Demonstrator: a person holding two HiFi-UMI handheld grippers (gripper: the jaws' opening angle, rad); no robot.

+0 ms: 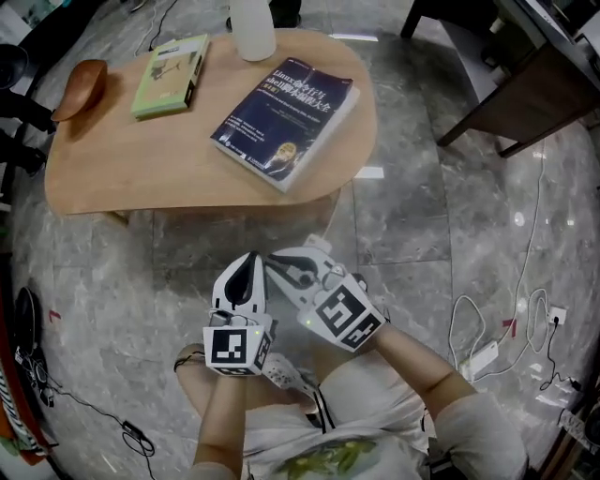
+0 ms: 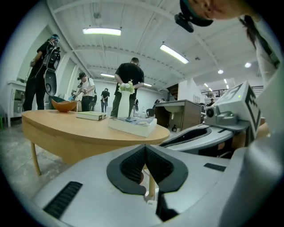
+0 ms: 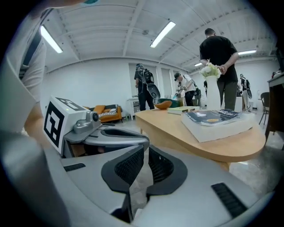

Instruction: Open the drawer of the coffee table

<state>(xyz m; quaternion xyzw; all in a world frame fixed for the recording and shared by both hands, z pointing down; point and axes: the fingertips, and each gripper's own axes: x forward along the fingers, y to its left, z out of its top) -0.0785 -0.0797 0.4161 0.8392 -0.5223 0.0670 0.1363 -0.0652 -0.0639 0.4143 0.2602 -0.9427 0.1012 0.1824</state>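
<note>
The coffee table [image 1: 141, 159] is a low oval wooden one, straight ahead of me. Its edge and side panel show in the left gripper view [image 2: 57, 124] and the right gripper view [image 3: 177, 128]. I cannot make out a drawer front or handle in any view. My left gripper [image 1: 251, 261] and right gripper [image 1: 276, 261] hang side by side, low over the floor just short of the table's near edge, tips almost touching. Both are shut with nothing between the pads, as seen along the left gripper's jaws [image 2: 145, 153] and the right gripper's jaws [image 3: 145, 153].
On the table lie a dark blue book [image 1: 286, 117], a green book [image 1: 171, 73], a white vase [image 1: 251, 28] and a brown bowl [image 1: 80, 89]. Cables and a power strip [image 1: 483, 356] lie on the floor at right. Dark furniture [image 1: 534, 94] stands far right. Several people [image 2: 128, 86] stand behind the table.
</note>
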